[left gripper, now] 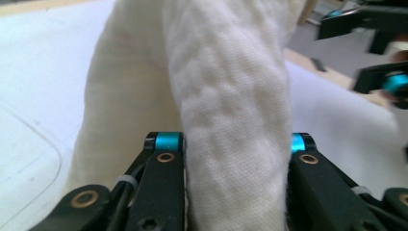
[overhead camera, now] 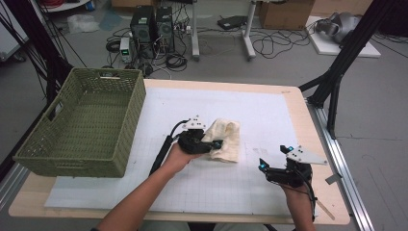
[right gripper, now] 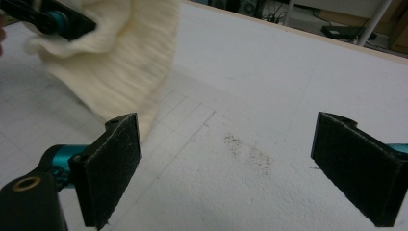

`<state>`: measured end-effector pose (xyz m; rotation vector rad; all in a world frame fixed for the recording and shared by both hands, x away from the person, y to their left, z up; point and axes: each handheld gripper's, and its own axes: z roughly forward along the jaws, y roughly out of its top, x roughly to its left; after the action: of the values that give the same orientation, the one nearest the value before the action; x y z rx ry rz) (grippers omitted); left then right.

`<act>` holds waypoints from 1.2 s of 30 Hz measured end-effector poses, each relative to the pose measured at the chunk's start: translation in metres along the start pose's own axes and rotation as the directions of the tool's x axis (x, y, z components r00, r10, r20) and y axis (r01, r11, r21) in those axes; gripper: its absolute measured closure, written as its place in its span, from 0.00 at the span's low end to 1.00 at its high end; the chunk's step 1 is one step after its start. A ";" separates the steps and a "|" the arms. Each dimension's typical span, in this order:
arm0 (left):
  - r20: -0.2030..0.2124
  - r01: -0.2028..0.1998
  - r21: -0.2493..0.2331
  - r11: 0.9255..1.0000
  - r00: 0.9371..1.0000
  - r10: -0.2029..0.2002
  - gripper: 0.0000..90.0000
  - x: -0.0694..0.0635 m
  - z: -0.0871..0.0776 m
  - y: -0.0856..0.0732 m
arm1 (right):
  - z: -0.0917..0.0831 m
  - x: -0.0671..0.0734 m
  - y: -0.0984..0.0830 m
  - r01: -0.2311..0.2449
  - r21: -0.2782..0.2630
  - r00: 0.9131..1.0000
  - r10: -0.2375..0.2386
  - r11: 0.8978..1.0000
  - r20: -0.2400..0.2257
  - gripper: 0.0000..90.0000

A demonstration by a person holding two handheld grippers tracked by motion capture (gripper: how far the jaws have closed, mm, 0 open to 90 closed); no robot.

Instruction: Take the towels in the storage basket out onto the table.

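Cloth (overhead camera: 225, 139) — a cream, waffle-textured towel — sits bunched near the middle of the white gridded mat (overhead camera: 260, 110) on the tabletop (overhead camera: 294, 96), and the left hand-held gripper (overhead camera: 211, 144) is clenched on a thick fold of it. The right hand-held gripper (overhead camera: 274, 159) hovers well apart to the right, jaws spread wide with nothing between them. Likely risk: the fold fills the whole jaw gap, so a quick lift or drag could let the bulky fabric slip out, or pull up only one layer and leave the rest trailing on the mat. A green woven basket (overhead camera: 82, 125) stands at the left edge; a trailing corner could snag its rim if the cloth is carried there. The left gripper view shows the fabric pressed between both jaws, which the high view leaves unclear. The right gripper view reveals a patch of dark specks (right gripper: 248, 151) on the mat — barely visible from above.
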<state>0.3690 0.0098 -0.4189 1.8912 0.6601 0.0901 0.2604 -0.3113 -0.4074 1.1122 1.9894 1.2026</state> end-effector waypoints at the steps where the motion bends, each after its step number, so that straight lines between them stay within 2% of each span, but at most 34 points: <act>1: -0.020 0.018 0.000 1.000 1.000 -0.018 0.74 0.003 0.004 -0.002 | 0.000 0.000 0.000 -0.002 0.004 1.000 0.002 1.000 -0.002 0.11; 2: -0.051 0.036 0.001 0.999 0.998 -0.036 0.58 0.006 0.007 -0.003 | 0.001 0.000 0.000 -0.001 0.003 1.000 0.001 1.000 -0.004 0.11; 3: -0.087 0.060 -0.004 0.998 0.994 -0.060 0.58 0.008 0.009 -0.003 | 0.001 0.000 0.000 -0.001 0.003 1.000 0.001 1.000 -0.004 0.11; 4: -0.105 0.089 -0.016 0.996 0.990 -0.090 0.42 0.011 0.009 -0.003 | 0.000 -0.001 -0.001 0.000 0.004 1.000 0.000 1.000 -0.002 0.11; 6: -0.120 0.095 -0.032 0.995 0.988 -0.098 0.39 0.013 0.004 -0.002 | 0.000 -0.001 -0.001 -0.002 0.002 1.000 0.002 1.000 -0.002 0.11; 8: -0.150 0.073 -0.040 0.997 0.986 -0.079 0.34 0.015 -0.005 0.001 | -0.001 -0.001 -0.001 -0.005 0.005 1.000 0.005 1.000 -0.003 0.11; 10: -0.156 0.062 -0.057 0.996 0.985 -0.071 0.33 0.018 -0.016 0.004 | 0.000 -0.002 -0.002 -0.003 0.006 1.000 0.003 1.000 -0.002 0.11; 12: -0.157 0.066 -0.090 0.994 0.984 -0.079 0.33 0.019 -0.027 0.006 | 0.000 -0.002 -0.002 -0.002 0.006 1.000 0.002 1.000 -0.002 0.11; 16: -0.180 0.046 -0.135 0.990 0.981 -0.070 0.33 0.020 -0.045 0.001 | -0.001 -0.001 -0.001 -0.003 0.005 1.000 0.003 1.000 -0.001 0.11; 19: -0.194 0.035 -0.130 0.991 0.979 -0.060 0.32 0.019 -0.056 -0.009 | 0.001 0.000 -0.001 -0.001 0.005 1.000 0.001 1.000 -0.006 0.11; 23: -0.219 0.020 -0.148 0.989 0.974 -0.053 0.27 0.014 -0.070 -0.024 | 0.004 0.001 0.000 -0.006 0.014 1.000 0.007 1.000 -0.016 0.11; 25: -0.224 0.015 -0.156 0.988 0.973 -0.050 0.24 0.014 -0.078 -0.031 | 0.004 0.002 0.000 -0.004 0.017 1.000 0.004 1.000 -0.010 0.11; 27: -0.241 0.012 -0.157 0.987 0.969 -0.050 0.21 0.012 -0.085 -0.035 | 0.005 0.002 0.001 0.004 0.013 1.000 -0.004 1.000 0.002 0.11; 31: -0.244 0.009 -0.174 0.985 0.968 -0.052 0.21 0.012 -0.095 -0.043 | 0.008 0.002 0.000 0.011 0.027 1.000 -0.011 1.000 0.005 0.11; 34: -0.243 0.003 -0.164 0.986 0.969 -0.043 0.21 0.012 -0.100 -0.049 | 0.011 0.001 0.000 0.007 0.041 1.000 -0.007 0.999 0.006 0.11; 36: -0.244 0.013 -0.167 0.986 0.968 -0.054 0.21 0.014 -0.103 -0.052 | 0.011 0.002 0.001 0.000 0.041 1.000 -0.001 0.999 0.004 0.11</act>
<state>0.3225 0.1165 -0.4248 1.7237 0.8276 0.3536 0.2686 -0.3047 -0.4117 1.1334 2.0194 1.1629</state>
